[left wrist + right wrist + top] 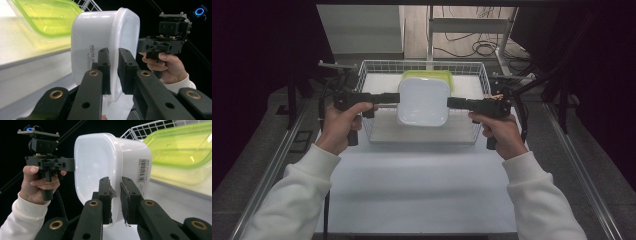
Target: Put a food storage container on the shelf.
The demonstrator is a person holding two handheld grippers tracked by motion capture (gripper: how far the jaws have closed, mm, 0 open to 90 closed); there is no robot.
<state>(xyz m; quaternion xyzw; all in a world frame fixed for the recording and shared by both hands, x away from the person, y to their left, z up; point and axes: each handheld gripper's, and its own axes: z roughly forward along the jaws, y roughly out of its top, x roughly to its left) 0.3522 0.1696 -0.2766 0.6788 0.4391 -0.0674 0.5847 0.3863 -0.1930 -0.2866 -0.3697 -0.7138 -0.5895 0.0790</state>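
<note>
Gripping opposite rims of the white tub (423, 101), the left gripper (393, 98) and right gripper (453, 103) each have their jaws pinched tight on its thin wall. The tub hangs over the wire basket (369, 75), just in front of the green container (428, 74) lying inside.

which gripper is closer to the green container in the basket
Roughly equal, maybe the right. Both the left gripper and right gripper clamp the white tub's rim, the green container just beyond.
</note>
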